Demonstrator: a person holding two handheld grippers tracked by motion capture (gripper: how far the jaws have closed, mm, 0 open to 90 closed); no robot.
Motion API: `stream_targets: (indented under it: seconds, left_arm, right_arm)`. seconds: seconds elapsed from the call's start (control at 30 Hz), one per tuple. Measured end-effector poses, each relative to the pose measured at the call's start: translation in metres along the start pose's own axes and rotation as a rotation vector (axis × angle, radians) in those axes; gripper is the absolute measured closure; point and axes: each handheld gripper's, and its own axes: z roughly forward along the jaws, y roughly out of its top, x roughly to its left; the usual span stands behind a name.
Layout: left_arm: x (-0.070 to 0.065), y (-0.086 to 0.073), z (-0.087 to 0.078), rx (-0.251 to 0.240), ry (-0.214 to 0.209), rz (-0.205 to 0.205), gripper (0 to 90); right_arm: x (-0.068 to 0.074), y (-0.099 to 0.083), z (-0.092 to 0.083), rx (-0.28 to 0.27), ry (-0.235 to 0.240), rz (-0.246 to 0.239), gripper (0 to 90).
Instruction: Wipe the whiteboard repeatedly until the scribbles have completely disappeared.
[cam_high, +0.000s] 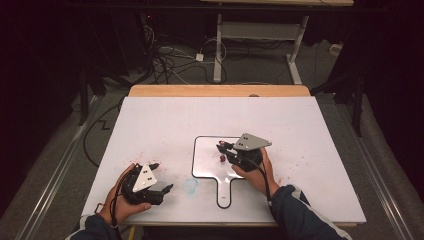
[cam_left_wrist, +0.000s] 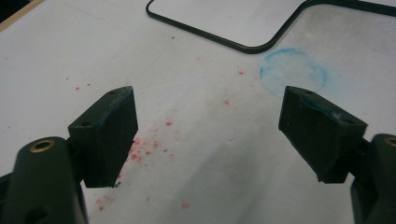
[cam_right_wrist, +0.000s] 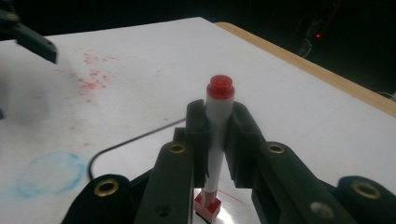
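Two grippers sit over your white table (cam_high: 150, 120) in the high view. Your left gripper (cam_high: 161, 176) is held low near the front left edge, its jaws spread wide with nothing between them. Your right gripper (cam_high: 223, 148) is over the paddle-shaped whiteboard (cam_high: 210, 167) with the black rim, and a small red piece shows on the board just beneath it. A faint blue smudge (cam_high: 190, 185) lies on the table beside the board's handle.

In your left gripper view, the jaws stand well apart above red specks (cam_left_wrist: 140, 149) on the table, with the blue smudge (cam_left_wrist: 293, 72) and the board's black rim (cam_left_wrist: 233, 44) ahead.

In your right gripper view, the jaws are clamped on a red-capped marker (cam_right_wrist: 217, 135), held upright, its red tip end down on the whiteboard (cam_right_wrist: 140, 156).
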Motion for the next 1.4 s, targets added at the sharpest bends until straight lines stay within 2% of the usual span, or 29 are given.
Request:
stream_targets:
  seconds: [0.07, 0.13, 0.2, 0.3, 0.37, 0.43, 0.57, 0.77, 1.0, 1.13, 1.2, 1.27, 1.4]
  left_arm:
    - [0.0, 0.0, 0.0, -0.001, 0.002, 0.0, 18.6]
    - [0.0, 0.0, 0.001, 0.001, 0.0, 0.0, 18.6]
    - [0.0, 0.001, 0.001, 0.002, -0.001, 0.003, 18.6]
    - [0.0, 0.001, 0.002, 0.007, -0.009, -0.006, 18.6]
    - [-0.001, 0.0, 0.002, 0.007, -0.01, -0.006, 18.6]
    - [-0.001, 0.0, 0.001, 0.006, -0.009, -0.007, 18.6]
    - [0.0, 0.0, 0.001, 0.003, -0.008, -0.011, 18.6]
    - [0.0, 0.001, 0.001, 0.0, -0.004, 0.0, 18.6]
    - [0.0, 0.001, 0.001, -0.002, -0.005, -0.001, 18.6]
    - [0.0, 0.0, 0.0, -0.004, -0.007, -0.003, 18.6]
    - [0.0, 0.0, 0.0, 0.0, -0.012, -0.009, 18.6]
    - [0.0, -0.001, -0.001, -0.001, -0.013, -0.011, 18.6]
    - [0.001, -0.001, -0.002, -0.003, -0.013, -0.013, 18.6]
  right_arm:
    - [-0.006, -0.001, -0.001, 0.0, -0.012, 0.026, 81.3]
    - [-0.005, -0.002, -0.001, -0.006, -0.008, 0.035, 81.3]
    - [0.002, -0.001, 0.0, -0.014, 0.027, 0.042, 81.3]
    - [0.011, 0.001, 0.002, -0.017, 0.048, 0.01, 81.3]
    - [0.009, 0.001, 0.003, -0.015, 0.044, 0.005, 81.3]
    - [0.001, 0.0, 0.003, -0.014, 0.0, 0.004, 81.3]
    - [-0.019, -0.005, 0.001, -0.021, -0.058, 0.058, 81.3]
    - [-0.024, -0.004, 0.007, -0.031, -0.083, 0.069, 81.3]
    - [-0.007, 0.002, 0.021, -0.05, -0.014, 0.08, 81.3]
    - [0.009, 0.007, 0.031, -0.054, 0.024, 0.043, 81.3]
    - [0.012, 0.009, 0.034, -0.054, 0.026, 0.03, 81.3]
    - [0.008, 0.009, 0.034, -0.049, 0.013, 0.023, 81.3]
    - [-0.009, 0.005, 0.031, -0.047, -0.04, 0.052, 81.3]
